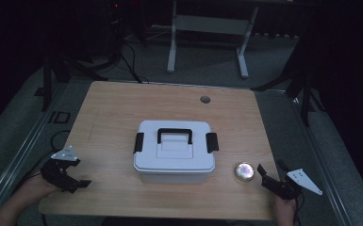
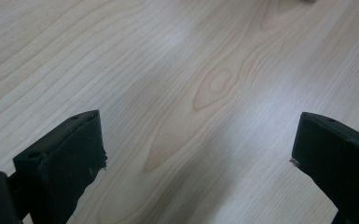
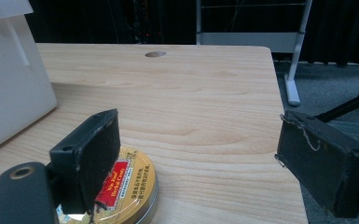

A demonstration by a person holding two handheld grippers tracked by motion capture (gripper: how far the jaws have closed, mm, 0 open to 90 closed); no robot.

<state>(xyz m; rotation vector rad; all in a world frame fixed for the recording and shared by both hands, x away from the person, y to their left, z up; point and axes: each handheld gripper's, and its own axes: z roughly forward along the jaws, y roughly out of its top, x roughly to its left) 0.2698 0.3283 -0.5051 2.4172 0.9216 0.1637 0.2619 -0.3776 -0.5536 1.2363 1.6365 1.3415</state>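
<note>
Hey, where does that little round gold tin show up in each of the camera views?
High view: the round tin sits near the table's front right, between the white box and the right gripper.
Left gripper view: wood table top between the open jaws, no tin.
Right gripper view: bottom left, partly behind the left jaw.
Shared landmark: the white box.

A dim lab or recording studio is showing here: black curtains (image 1: 344,42) are hanging at 12 and 3 o'clock, cables (image 1: 131,61) are trailing over grey carpet (image 1: 207,61) at 11 o'clock, black stands (image 1: 304,84) are flanking the wooden bench (image 1: 108,113), and a white desk frame (image 1: 207,28) is standing at 12 o'clock.
</note>
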